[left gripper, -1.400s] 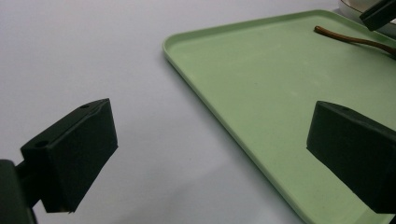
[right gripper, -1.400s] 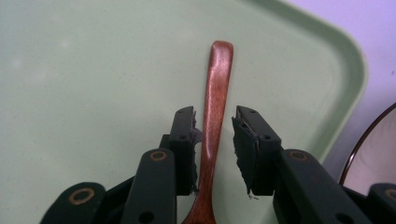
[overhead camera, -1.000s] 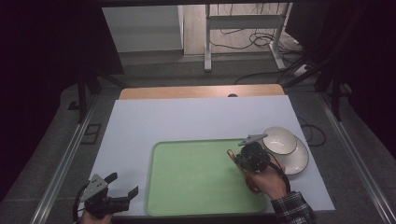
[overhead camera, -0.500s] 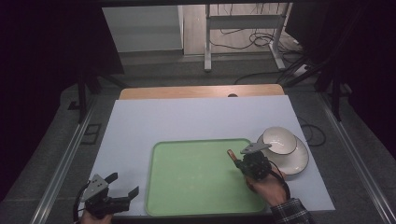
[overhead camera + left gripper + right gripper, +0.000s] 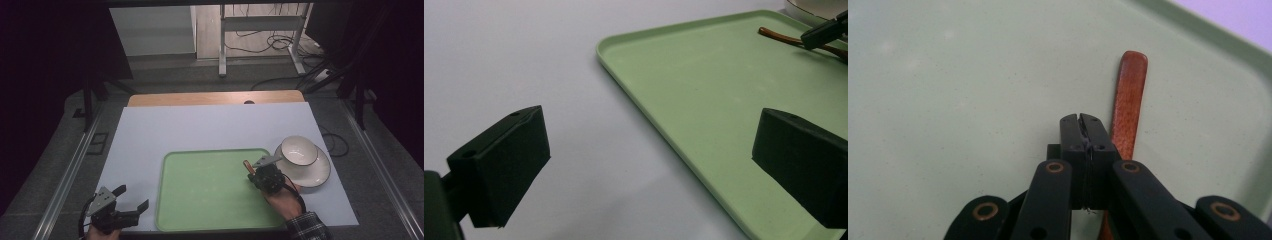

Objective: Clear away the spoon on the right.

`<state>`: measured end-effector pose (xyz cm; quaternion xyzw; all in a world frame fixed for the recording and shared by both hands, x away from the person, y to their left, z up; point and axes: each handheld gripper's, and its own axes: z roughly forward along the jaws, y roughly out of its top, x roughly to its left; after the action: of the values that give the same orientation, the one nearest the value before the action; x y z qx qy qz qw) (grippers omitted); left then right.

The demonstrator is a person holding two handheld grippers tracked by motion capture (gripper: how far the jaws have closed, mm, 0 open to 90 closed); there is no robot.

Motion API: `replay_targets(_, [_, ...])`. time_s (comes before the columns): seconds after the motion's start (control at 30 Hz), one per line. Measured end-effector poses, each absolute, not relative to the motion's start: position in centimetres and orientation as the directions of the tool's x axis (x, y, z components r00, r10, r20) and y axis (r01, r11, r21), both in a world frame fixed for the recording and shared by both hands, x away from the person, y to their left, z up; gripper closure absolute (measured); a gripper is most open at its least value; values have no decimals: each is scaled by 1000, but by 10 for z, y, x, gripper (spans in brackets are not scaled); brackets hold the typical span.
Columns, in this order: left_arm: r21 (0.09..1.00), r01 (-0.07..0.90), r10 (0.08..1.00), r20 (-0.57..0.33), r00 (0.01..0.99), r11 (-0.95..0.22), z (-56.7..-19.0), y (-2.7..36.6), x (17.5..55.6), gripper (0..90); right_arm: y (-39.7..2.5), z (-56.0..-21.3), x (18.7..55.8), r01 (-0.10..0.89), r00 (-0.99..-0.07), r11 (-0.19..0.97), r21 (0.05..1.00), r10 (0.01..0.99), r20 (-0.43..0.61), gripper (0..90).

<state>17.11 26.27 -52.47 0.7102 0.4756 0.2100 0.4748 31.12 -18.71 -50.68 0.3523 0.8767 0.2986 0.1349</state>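
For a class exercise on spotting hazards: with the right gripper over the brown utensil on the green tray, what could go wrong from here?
1. The right gripper has its jaws pressed together beside the brown utensil, not around it, so lifting may leave it behind.
2. The bowl on its plate sits close behind that hand; a swing could knock it.

The high view looks down from afar; both gripper views skim the shared green tray (image 5: 210,190) closely.

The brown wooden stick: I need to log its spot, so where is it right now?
In the high view the brown wooden stick lies on the green tray near its far right corner, beside the right gripper and left of the white bowl.
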Motion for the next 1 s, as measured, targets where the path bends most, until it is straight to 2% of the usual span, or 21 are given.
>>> replay_targets(1.0, [872, 481, 875, -157, 458, -95, -525, 263, 171, 15, -203, -509, 322, 576, -660, 538, 616, 750, -38, 897])
